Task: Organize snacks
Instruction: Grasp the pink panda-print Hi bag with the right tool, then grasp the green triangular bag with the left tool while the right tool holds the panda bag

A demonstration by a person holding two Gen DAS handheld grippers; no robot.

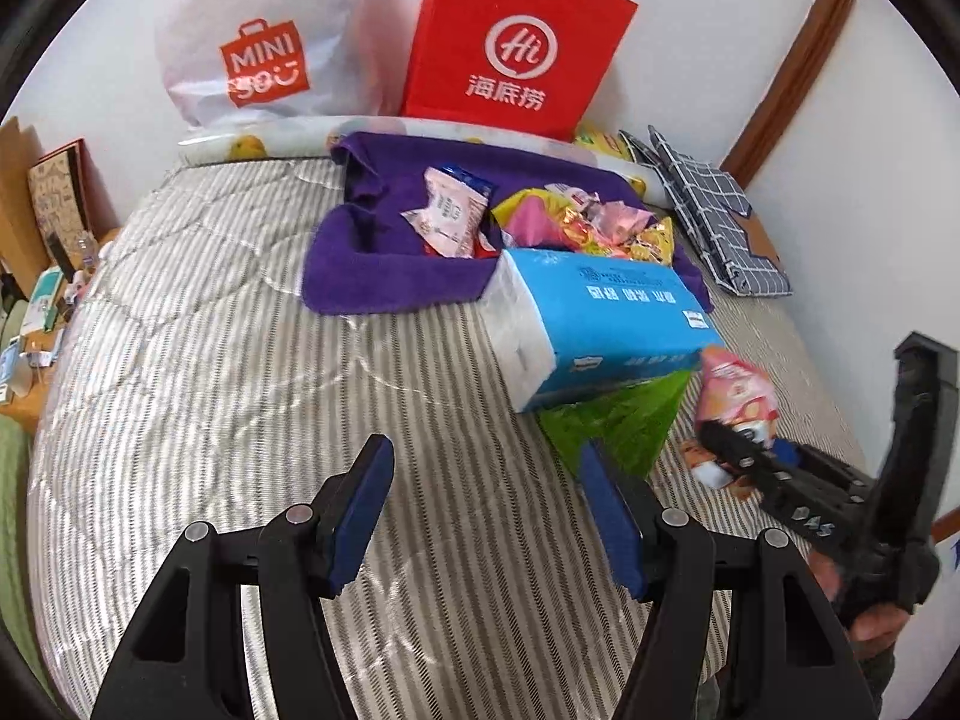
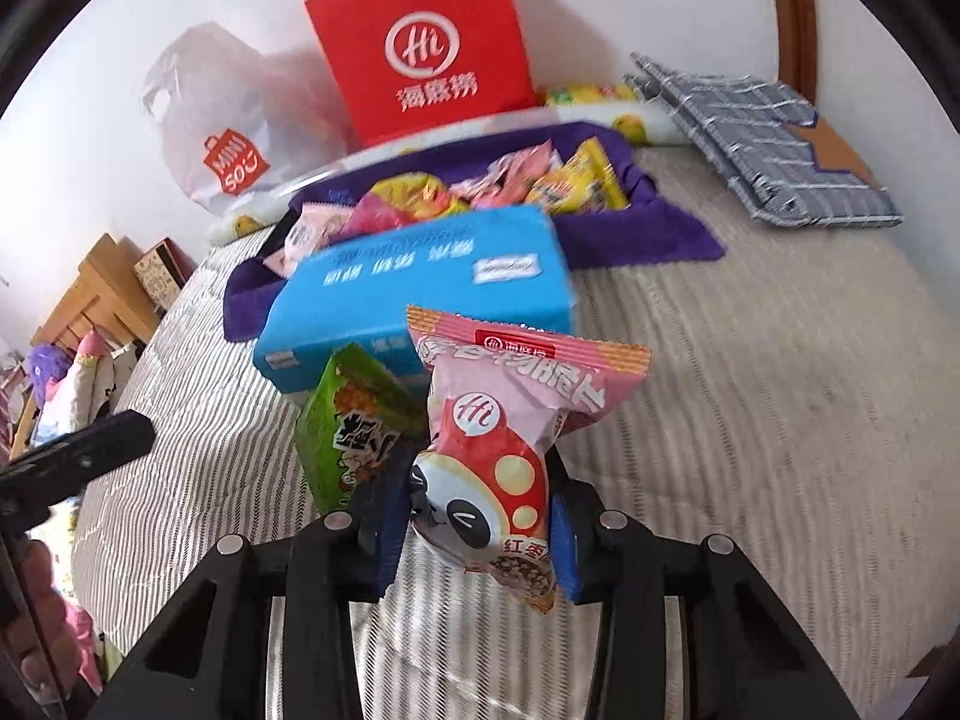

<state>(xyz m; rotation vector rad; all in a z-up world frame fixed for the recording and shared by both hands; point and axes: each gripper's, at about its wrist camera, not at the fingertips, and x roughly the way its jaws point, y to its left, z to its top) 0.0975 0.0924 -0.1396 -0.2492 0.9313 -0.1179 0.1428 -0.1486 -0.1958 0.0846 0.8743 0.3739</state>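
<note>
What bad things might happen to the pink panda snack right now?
1. The right hand-held gripper pinches only the lower end of the pink panda snack, so the puffy packet might slip out or tip sideways.
2. Squeezing harder may crush what's inside.
3. The green snack packet sits close beside it and might get bumped.

On the bed (image 1: 240,360), the tissue pack (image 1: 600,318) lies at centre. The towel (image 1: 372,264) spreads behind it at twelve o'clock, with a heap of snack packets (image 1: 588,222) on it. Two bags, the paper bag (image 1: 510,42) and the plastic bag (image 1: 258,36), stand behind the towel against the wall. The folded cloth (image 1: 714,216) lies at two o'clock. The leaf-print packet (image 1: 618,420) lies partly under the tissue pack's near edge, and the panda packet (image 2: 498,456) stands just right of it, between the right gripper's (image 2: 480,516) pads.
</note>
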